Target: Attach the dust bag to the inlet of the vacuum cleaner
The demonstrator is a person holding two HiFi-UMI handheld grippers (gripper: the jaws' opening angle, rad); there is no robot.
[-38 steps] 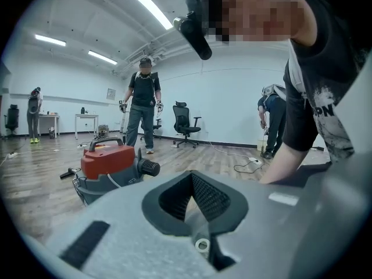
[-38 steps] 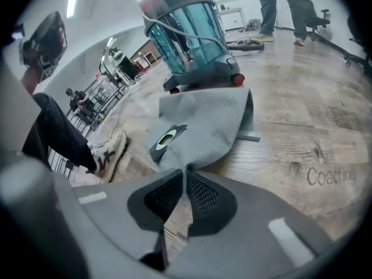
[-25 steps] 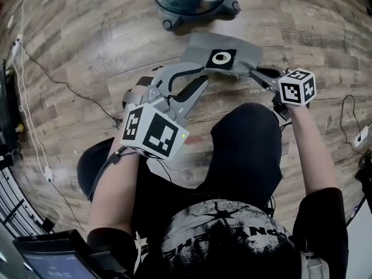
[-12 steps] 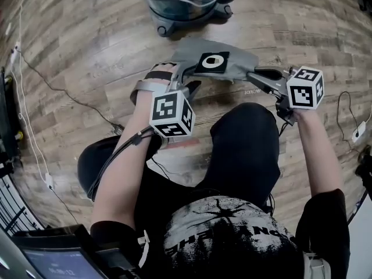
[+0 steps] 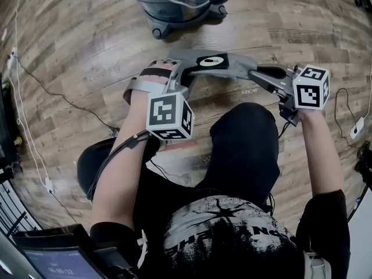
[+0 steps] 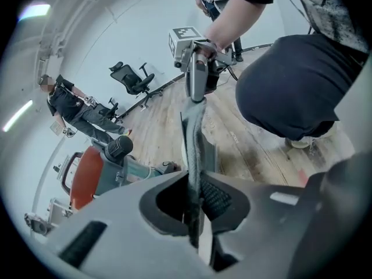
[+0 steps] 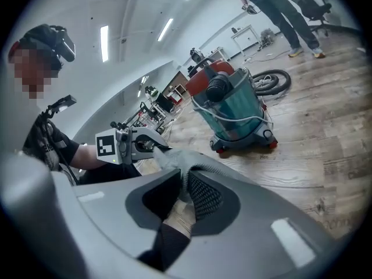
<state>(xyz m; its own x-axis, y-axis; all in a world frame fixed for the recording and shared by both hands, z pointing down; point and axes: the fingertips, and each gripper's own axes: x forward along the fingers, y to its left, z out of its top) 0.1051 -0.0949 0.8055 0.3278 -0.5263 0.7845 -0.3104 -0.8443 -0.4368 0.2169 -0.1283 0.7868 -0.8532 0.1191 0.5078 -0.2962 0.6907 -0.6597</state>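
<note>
Grey dust bag (image 5: 235,64) is hanging between my left tool (image 5: 178,73) — just closing on one end — and right tool (image 5: 257,73), gripping yet loosening slightly, so I'm keeping it taut, collar (image 5: 212,61) toward the vacuum cleaner (image 5: 174,4).

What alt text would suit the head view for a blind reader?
From above, a person holds a grey dust bag stretched between two tools over a wood floor. The left tool has just closed on one edge; the right tool, its jaws just eased slightly, grips the other. A vacuum cleaner stands ahead.

"KNOW" txt (image 5: 250,90) on flr (image 5: 87,51)
</note>
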